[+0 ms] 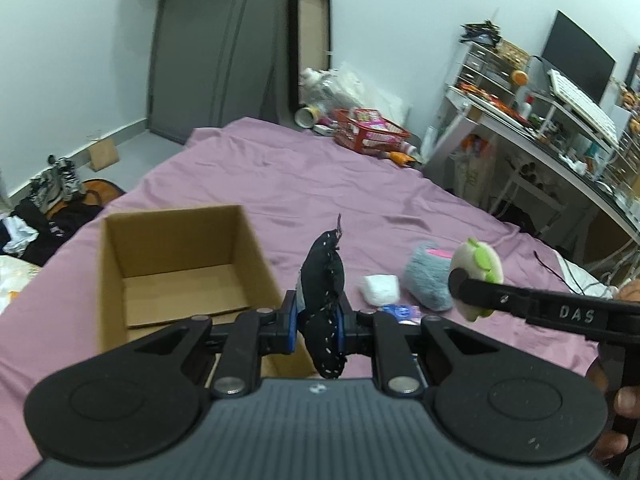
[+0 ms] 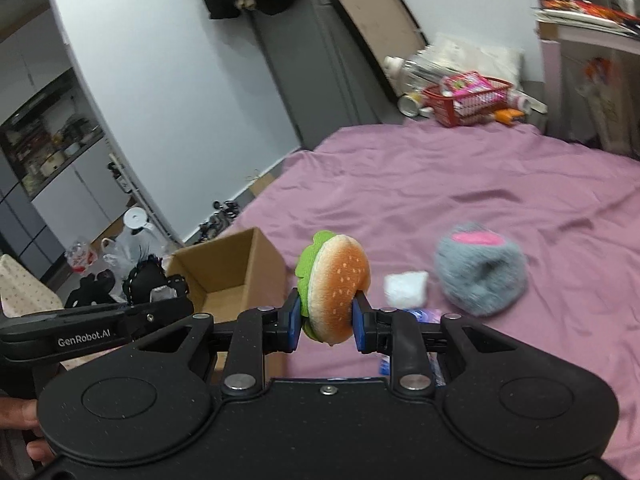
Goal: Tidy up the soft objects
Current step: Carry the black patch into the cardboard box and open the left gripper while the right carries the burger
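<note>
My left gripper (image 1: 317, 320) is shut on a black stitched soft toy (image 1: 323, 280), held above the pink bed just right of an open cardboard box (image 1: 176, 268) with nothing inside it. My right gripper (image 2: 326, 322) is shut on a plush burger (image 2: 334, 290), held above the bed; in the left wrist view the same burger (image 1: 478, 268) hangs at the right. On the sheet lie a grey fluffy pouch with a pink patch (image 2: 480, 276), a small white soft pad (image 2: 405, 288) and a blue-purple packet (image 2: 420, 316). The box (image 2: 232, 272) sits left of the burger.
The pink bed sheet (image 1: 320, 184) stretches back to a red basket (image 1: 370, 132) of packets against the wall. A cluttered desk (image 1: 552, 148) stands at the right. Clothes and bags (image 1: 52, 216) lie on the floor at the left.
</note>
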`<state>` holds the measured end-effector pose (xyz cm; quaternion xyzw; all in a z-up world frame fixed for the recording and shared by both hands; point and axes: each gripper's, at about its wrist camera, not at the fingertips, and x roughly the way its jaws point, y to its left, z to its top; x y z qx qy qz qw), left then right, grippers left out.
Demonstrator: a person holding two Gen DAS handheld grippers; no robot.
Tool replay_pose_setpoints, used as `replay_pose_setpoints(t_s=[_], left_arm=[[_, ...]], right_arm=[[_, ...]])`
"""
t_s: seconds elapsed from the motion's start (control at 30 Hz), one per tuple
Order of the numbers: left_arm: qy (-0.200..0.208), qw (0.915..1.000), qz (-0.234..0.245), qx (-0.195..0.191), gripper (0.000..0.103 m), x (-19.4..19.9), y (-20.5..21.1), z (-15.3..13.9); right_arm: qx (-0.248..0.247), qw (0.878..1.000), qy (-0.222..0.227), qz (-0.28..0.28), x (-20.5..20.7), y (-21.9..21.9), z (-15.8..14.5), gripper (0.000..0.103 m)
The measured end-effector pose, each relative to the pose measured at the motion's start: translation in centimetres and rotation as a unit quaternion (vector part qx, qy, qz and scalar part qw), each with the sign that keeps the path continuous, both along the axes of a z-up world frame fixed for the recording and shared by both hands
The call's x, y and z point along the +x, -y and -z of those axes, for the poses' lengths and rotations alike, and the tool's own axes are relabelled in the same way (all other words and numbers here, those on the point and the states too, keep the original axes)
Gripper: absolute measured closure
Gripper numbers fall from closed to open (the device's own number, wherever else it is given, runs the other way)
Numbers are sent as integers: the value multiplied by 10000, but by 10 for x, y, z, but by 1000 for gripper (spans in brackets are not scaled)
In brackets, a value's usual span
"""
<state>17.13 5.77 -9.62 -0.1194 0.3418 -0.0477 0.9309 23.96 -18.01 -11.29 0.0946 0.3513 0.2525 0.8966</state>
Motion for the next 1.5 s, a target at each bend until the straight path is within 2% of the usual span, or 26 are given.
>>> replay_pose_setpoints(t_s=[0.27,0.4,0.8,0.9,1.0,1.07,1.13,1.3,1.5], left_arm=[[-165,9987,-476,47,86,-5,-44,4],[-322,9978,-567,68,86,-5,-59,8],[-999,9920,-775,60,85,2,-77,37],[-1122,9900,-835,176,82,5,-78,40],[-1163,9894,-870,-60,77,4,-83,40],[-1172,9884,-966,-69,65,4,-84,39],[-1178,9874,-1059,20,58,2,-84,36],[-1188,9866,-1116,46,53,-3,-82,27],[-1160,9835,-1386,4,39,-14,-86,16]], right_arm=[[122,9986,164,-488,5,-35,-8,78],[175,9972,154,-718,5,-53,-6,78],[53,9929,69,-1184,6,-93,6,78],[-19,9920,98,-1260,7,-100,10,78],[-40,9909,-10,-1344,9,-106,15,78],[-49,9901,-10,-1401,8,-110,16,78],[-41,9897,-30,-1429,8,-112,17,78],[34,9892,-154,-1455,12,-116,20,77],[114,9891,-281,-1441,13,-114,21,66]])
